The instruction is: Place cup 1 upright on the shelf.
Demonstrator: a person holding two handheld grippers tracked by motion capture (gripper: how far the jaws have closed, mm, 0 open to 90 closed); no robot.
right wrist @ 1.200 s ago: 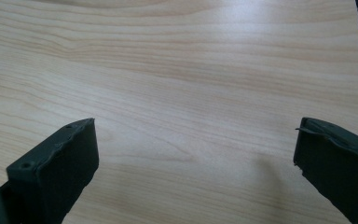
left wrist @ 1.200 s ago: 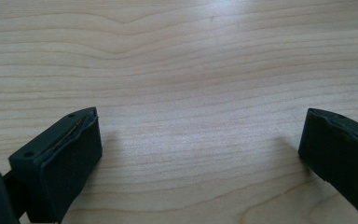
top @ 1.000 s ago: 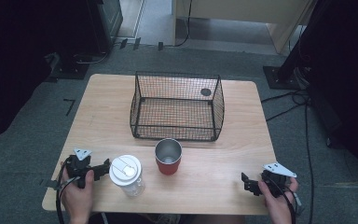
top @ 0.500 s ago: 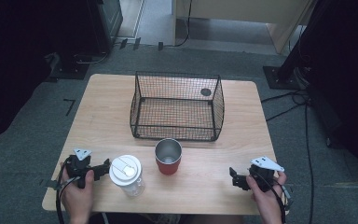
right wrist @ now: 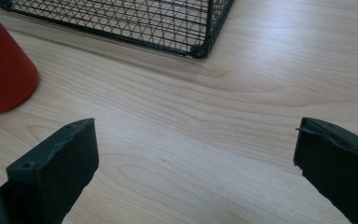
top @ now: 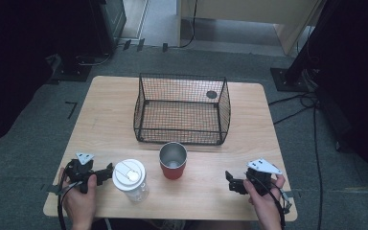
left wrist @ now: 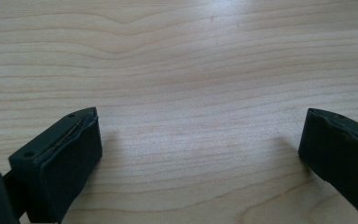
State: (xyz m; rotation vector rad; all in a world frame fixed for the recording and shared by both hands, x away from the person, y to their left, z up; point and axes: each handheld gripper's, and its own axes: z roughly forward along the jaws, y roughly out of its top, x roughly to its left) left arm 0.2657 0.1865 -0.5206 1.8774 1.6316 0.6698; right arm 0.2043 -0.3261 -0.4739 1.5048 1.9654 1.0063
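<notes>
Where grey carpet surrounds it, pale wooden table, wire basket.

We hold our left gripper and right gripper low at the table's near edge, jaws spread wide.

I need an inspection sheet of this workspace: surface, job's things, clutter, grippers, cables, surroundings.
Surface: wooden table, bare grain, no spills.
Job's things: red cup upright, open; lidded clear jar left of it; wire basket behind both.
Clutter: one small dark disc at the basket's far right corner.
Grippers: left gripper open beside the jar; right gripper open, apart from the cup.
Cables: one trails from each gripper; more on the floor at right.
Surroundings: grey carpet, dark stands.
</notes>
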